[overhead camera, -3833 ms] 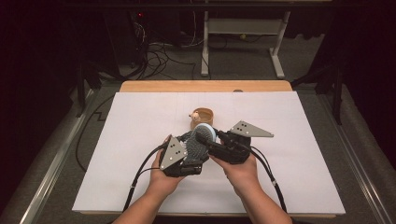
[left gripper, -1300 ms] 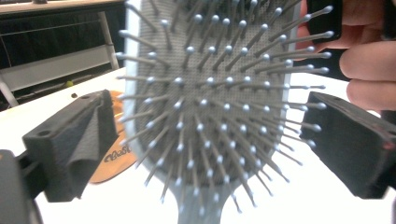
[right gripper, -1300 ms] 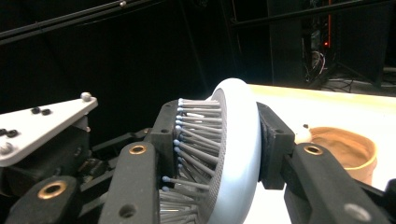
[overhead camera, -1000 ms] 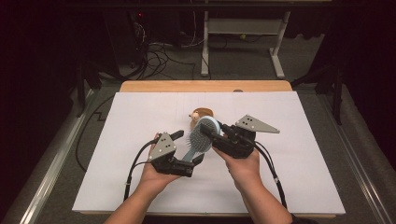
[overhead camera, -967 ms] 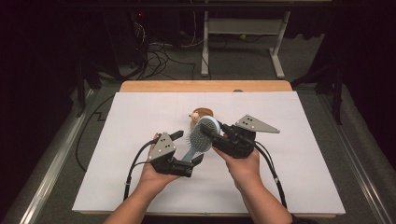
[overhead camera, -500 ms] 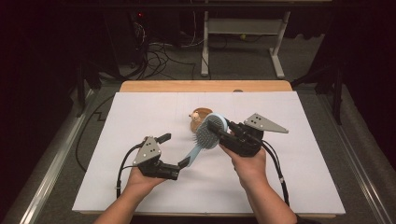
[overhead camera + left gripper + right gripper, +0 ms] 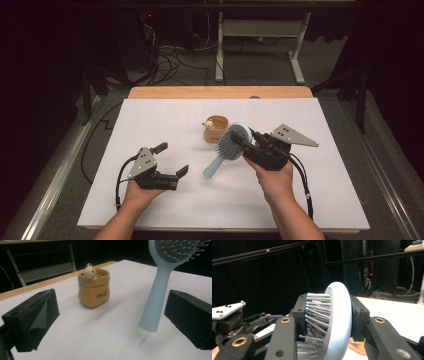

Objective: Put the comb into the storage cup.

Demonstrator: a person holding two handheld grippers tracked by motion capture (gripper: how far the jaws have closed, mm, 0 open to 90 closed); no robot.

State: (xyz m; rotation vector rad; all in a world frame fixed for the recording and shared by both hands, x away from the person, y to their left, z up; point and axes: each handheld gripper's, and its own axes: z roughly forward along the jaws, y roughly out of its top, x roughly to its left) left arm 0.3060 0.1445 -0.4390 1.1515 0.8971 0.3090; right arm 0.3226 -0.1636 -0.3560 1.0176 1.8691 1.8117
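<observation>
Right gripper view: the jaws of the right gripper (image 7: 328, 322) are clamped on the head of the brush (image 7: 338, 322), one pad against the bristle side, the other against the smooth pale-blue back. The head stands on edge between them. Past it, at the left of this view, the left gripper (image 7: 262, 320) sits well apart, and a slice of the cup (image 7: 357, 346) shows low behind the brush.

High view: the right gripper (image 7: 245, 142) holds the brush (image 7: 227, 147) by its head right of centre, above the sheet (image 7: 150, 115). The handle slopes down toward the near left and its tip hangs free. The right hand (image 7: 274, 180) grips the tool from the near side. The cup (image 7: 215, 129), tan with a small figure at its rim, stands upright just beyond the brush head on the far left side; contact between them cannot be judged.

Left gripper view: the jaws of the left gripper (image 7: 112, 317) stand wide apart with nothing between the pads. The brush handle (image 7: 156, 295) hangs ahead of them toward the right jaw, its tip just above the sheet. The cup (image 7: 93, 288) stands farther off, between the jaws in line of sight.

High view: the left gripper (image 7: 172, 160) rests near left, well apart from the brush, in the left hand (image 7: 137, 192).
</observation>
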